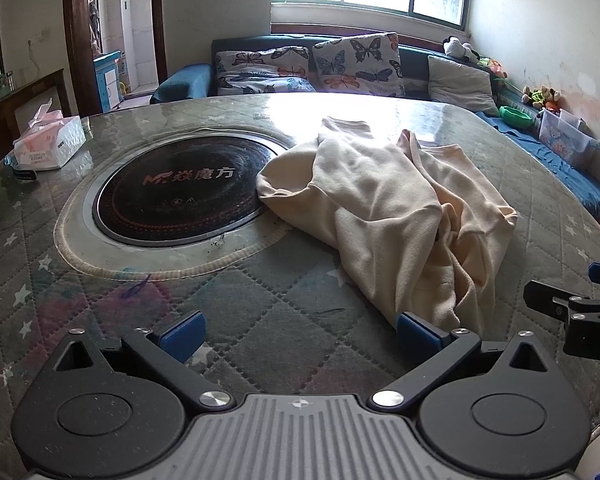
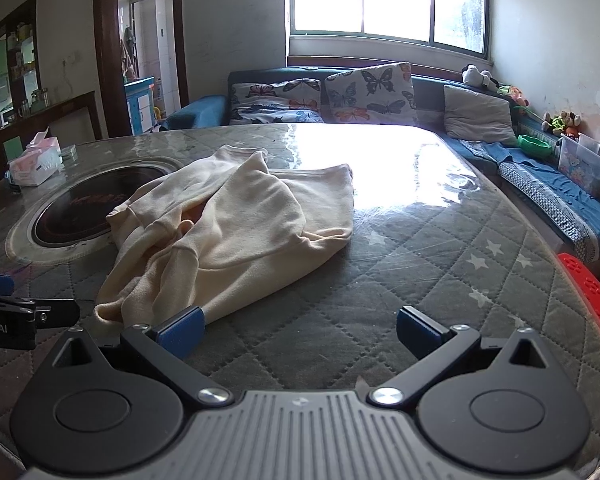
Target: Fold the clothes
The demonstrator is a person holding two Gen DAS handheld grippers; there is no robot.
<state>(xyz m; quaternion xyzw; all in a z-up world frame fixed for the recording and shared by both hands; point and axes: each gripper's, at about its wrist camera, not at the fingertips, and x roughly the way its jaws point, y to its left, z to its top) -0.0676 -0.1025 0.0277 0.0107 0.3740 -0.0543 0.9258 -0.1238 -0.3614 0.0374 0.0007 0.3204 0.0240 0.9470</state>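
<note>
A cream garment (image 1: 396, 208) lies crumpled in a loose heap on the quilted, star-patterned surface (image 1: 260, 292), which is covered by a clear, glossy sheet. Seen from the left wrist, its far left edge overlaps the rim of a round black cooktop (image 1: 180, 188) set into the surface; the near end of the cloth trails toward the camera.

The left gripper (image 1: 300, 334) hovers low over the surface with its blue-padded fingers (image 1: 182, 334) spread wide and nothing between them. The right-hand finger sits just beside the garment's near end, possibly touching it, though the angle makes that hard to judge.

The right gripper (image 2: 300, 332) is likewise spread wide and empty above bare quilting. Its left finger (image 2: 180, 334) is against or just in front of the garment's near hem. Each gripper appears at the edge of the other's view, so the two sit side by side near the front edge of the surface.

A tissue box (image 1: 50, 144) stands at the far left of the surface. Behind it is a blue sofa (image 2: 540, 184) with butterfly-print cushions (image 2: 370, 94) under a bright window (image 2: 384, 0).
</note>
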